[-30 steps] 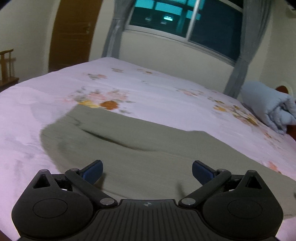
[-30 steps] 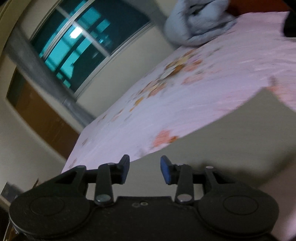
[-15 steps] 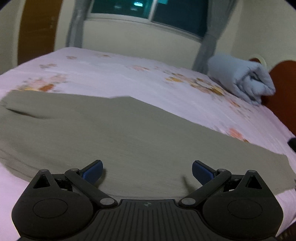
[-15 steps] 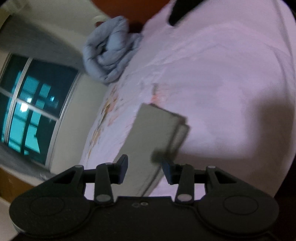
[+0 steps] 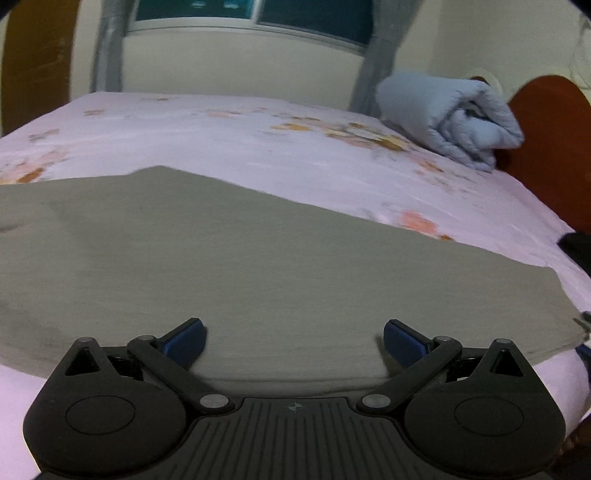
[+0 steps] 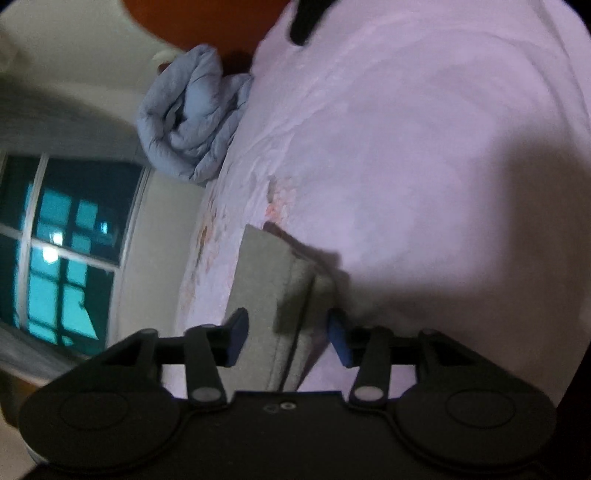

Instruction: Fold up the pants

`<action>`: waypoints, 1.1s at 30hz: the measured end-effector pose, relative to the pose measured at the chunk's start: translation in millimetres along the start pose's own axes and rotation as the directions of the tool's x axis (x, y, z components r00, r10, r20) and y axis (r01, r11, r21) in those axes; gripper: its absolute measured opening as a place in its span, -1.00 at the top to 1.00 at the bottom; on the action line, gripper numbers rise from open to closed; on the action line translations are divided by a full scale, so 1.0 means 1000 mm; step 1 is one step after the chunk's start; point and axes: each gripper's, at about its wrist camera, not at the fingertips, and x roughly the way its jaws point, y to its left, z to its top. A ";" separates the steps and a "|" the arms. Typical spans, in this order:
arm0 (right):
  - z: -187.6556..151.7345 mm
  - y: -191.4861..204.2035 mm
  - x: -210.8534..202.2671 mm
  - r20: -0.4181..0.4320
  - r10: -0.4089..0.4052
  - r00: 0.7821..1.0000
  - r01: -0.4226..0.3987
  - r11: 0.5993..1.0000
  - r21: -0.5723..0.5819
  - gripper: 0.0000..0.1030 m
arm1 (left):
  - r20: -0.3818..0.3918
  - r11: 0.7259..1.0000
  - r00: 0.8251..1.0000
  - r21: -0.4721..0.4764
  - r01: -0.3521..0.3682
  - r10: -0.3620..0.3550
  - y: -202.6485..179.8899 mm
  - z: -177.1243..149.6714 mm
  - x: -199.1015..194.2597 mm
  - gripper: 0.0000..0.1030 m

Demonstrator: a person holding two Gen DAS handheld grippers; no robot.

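Where the rolled pale-blue quilt (image 5: 450,118) marks the bed's (image 5: 229,133) head, olive-grey cloth pants (image 5: 258,258) lie flat nearer the foot: soft, light, limp; best pinched at hem corners. Left gripper (image 5: 293,338) wide, empty; right gripper (image 6: 288,334) parted astride hem.

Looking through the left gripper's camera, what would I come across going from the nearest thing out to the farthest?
Left hand-held gripper → grey-green pants spread flat → pink floral bedsheet → rolled light-blue blanket → curtains and window.
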 end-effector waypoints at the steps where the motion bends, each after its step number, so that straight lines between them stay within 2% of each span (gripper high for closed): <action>1: 0.000 0.004 0.001 -0.009 -0.023 1.000 0.022 0.999 -0.034 0.83 | -0.005 1.000 1.000 0.010 0.012 -0.012 -0.013 -0.001 0.003 -0.98; 4: -0.001 0.000 0.000 -0.012 -0.011 1.000 0.011 1.000 -0.026 0.84 | -0.030 0.997 0.999 0.065 0.032 -0.030 -0.049 -0.007 0.010 -0.98; 6: -0.002 -0.004 -0.002 -0.011 0.003 1.000 -0.003 1.000 -0.013 0.83 | -0.046 0.992 0.999 0.130 -0.004 0.010 -0.075 -0.012 0.014 -1.00; 8: -0.002 -0.005 -0.003 -0.015 0.016 1.000 -0.016 1.000 -0.001 0.76 | -0.040 0.988 0.999 0.151 0.019 -0.013 -0.093 -0.013 0.012 -1.00; 10: -0.001 -0.007 -0.004 -0.018 0.022 1.000 -0.022 1.000 0.015 0.72 | -0.036 0.987 0.999 0.158 0.010 -0.005 -0.105 -0.013 0.012 -1.00; 13: -0.001 -0.007 -0.003 -0.019 0.016 1.000 -0.016 1.000 0.006 0.71 | -0.082 0.989 0.997 0.149 -0.003 0.015 -0.110 -0.017 0.017 -1.00; 15: -0.002 -0.006 -0.005 -0.014 -0.002 1.000 0.002 1.000 -0.015 0.83 | -0.084 0.984 0.996 0.179 -0.011 0.027 -0.115 -0.022 0.014 -1.00; 19: -0.002 0.010 -0.006 -0.001 -0.038 0.999 0.038 0.993 -0.110 0.84 | -0.089 0.980 0.996 0.197 -0.006 0.024 -0.113 -0.026 0.012 -1.00; 22: -0.002 0.020 -0.008 0.011 -0.045 0.999 0.046 0.990 -0.136 0.85 | -0.092 0.980 0.996 0.197 -0.002 0.021 -0.113 -0.025 0.015 -1.00; 25: -0.002 0.037 -0.010 0.018 -0.049 0.999 0.051 0.980 -0.191 0.87 | -0.088 0.984 0.996 0.180 0.016 0.000 -0.109 -0.023 0.016 -1.00; 27: -0.005 0.059 -0.015 0.023 -0.024 0.999 0.029 0.967 -0.252 0.88 | -0.078 0.986 0.995 0.154 0.066 -0.054 -0.096 -0.016 0.007 -1.00; 28: -0.007 0.074 -0.017 0.021 -0.008 1.000 0.013 0.958 -0.287 0.88 | -0.061 0.988 0.997 0.141 0.064 -0.056 -0.086 -0.012 0.001 -1.00; 30: -0.017 0.105 -0.020 0.019 0.024 1.000 -0.015 0.929 -0.370 0.88 | -0.003 0.992 0.999 0.118 0.036 -0.036 -0.058 -0.003 -0.019 -1.00; 33: -0.049 0.163 -0.017 -0.015 0.079 0.997 -0.075 0.850 -0.521 0.88 | 0.073 0.995 0.997 0.092 -0.041 0.034 0.004 0.013 -0.051 -1.00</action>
